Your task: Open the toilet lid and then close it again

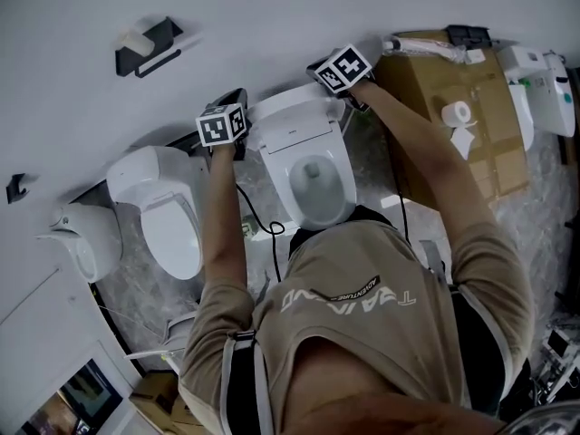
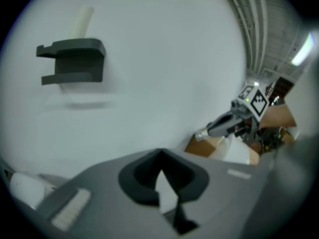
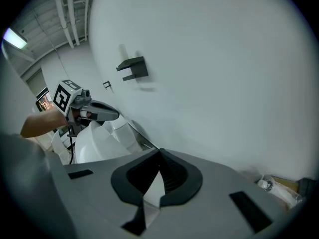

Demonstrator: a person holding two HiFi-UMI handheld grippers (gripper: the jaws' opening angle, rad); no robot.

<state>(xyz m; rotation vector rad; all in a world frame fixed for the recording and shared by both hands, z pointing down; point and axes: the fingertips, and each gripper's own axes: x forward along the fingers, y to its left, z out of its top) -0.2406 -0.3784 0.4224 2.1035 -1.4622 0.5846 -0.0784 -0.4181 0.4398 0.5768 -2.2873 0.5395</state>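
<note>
Head view: toilet lid [image 1: 292, 120] apparently up, leaning back toward wall [image 1: 272, 25], bowl [image 1: 314, 187] exposed. Left gripper [image 1: 234, 107] just beside lid's left edge, right gripper [image 1: 337, 72] at its right top corner. Probably rigid hinged plastic, light, smooth, so slippery. Best taken at the free top edge and lowered slowly, no slam.

Left gripper view: jaws closed to the tips, nothing clearly held, aimed at wall.

Right gripper view: same, jaws together. Lid [image 3: 102, 136] off left, below left gripper [image 3: 94, 111].
</note>
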